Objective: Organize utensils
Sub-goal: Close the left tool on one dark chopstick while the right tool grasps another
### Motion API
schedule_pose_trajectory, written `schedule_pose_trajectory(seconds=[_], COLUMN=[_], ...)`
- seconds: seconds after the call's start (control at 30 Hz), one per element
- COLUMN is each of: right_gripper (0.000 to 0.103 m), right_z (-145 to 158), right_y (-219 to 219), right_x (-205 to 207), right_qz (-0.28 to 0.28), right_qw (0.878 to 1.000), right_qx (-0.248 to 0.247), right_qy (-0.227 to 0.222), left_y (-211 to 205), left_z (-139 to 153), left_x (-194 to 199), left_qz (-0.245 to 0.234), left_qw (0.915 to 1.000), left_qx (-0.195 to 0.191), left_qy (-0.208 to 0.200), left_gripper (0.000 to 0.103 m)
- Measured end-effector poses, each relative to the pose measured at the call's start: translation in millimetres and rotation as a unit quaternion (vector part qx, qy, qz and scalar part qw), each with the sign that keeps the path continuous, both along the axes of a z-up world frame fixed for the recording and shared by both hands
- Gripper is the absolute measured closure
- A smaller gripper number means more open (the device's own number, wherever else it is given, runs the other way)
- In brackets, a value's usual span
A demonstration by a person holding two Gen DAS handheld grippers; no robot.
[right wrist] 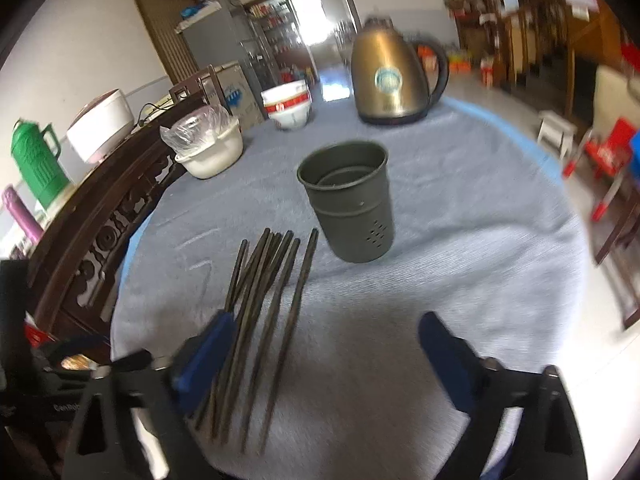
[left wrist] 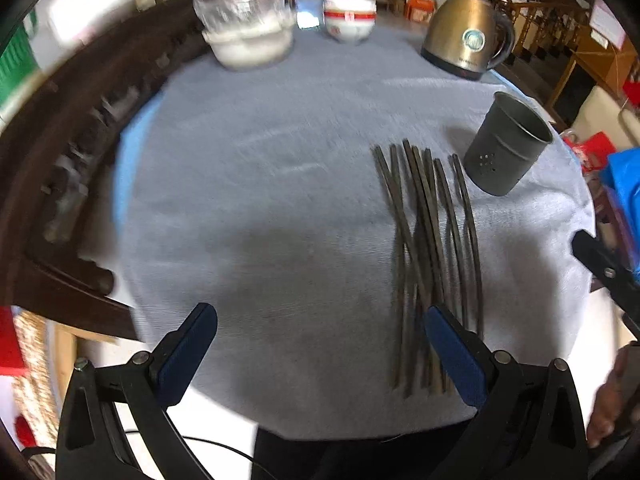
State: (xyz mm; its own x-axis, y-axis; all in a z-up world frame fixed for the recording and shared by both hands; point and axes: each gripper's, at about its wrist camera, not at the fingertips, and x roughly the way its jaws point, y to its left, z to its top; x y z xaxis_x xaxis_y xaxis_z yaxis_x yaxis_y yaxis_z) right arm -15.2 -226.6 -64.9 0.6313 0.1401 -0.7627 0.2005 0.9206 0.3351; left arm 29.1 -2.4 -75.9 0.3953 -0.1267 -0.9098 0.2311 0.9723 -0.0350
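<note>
Several dark chopsticks (left wrist: pixel 430 248) lie in a loose bundle on the grey tablecloth (left wrist: pixel 260 200); they also show in the right wrist view (right wrist: pixel 264 320). A dark metal utensil cup (left wrist: pixel 506 146) stands upright just beyond them, empty as seen from the right wrist view (right wrist: pixel 350 204). My left gripper (left wrist: pixel 320 318) is open and empty, with its right finger over the near ends of the chopsticks. My right gripper (right wrist: pixel 326 330) is open and empty, with its left finger over the chopsticks' near ends.
A bronze kettle (left wrist: pixel 466 34) stands at the far side of the round table. A red-and-white bowl stack (left wrist: pixel 349 18) and a white bowl with a plastic bag (left wrist: pixel 248 26) stand beside it. A carved dark wood sideboard (right wrist: pixel 104 224) runs along the left.
</note>
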Motion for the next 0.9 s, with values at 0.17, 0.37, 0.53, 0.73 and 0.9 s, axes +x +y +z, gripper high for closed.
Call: schedule_pose_trajectory(seconds=[0.17,0.37,0.53,0.73,0.9], right_gripper=[0.055,0.063,0.067,0.076,0.078], right_z=[-35.4,-54.9,-56.9,-68.8,-82.4], right_y=[-7.1,-1.3,9.2,16.4,16.0], right_x=[37.0,64.7,86.2,108.2,122.5], right_qz=[0.005,0.007,0.015,0.007,-0.008], right_qw=[0.997,0.994,0.994,0.992,0.99], right_qx=[0.06,0.094,0.096,0.093,0.099], right_qy=[0.045,0.058,0.056,0.079,0.101], left_y=[-9.5,-28.7,-39.4,-44.0,-47.3], left_z=[-18.9,-25.1,-34.7,-47.1,-52.8], left_x=[29.4,65.9,96.3,124.4,144.1], left_qz=[-0.006,-0.024,-0.027,-0.023,-0.02], left_qw=[0.9989,0.996,0.992,0.9866,0.9852], left_qx=[-0.028,-0.062,-0.089,-0.11,-0.115], left_qy=[0.038,0.059,0.086,0.118,0.126], left_gripper=[0.0,0.017,0.039,0.047,0.054])
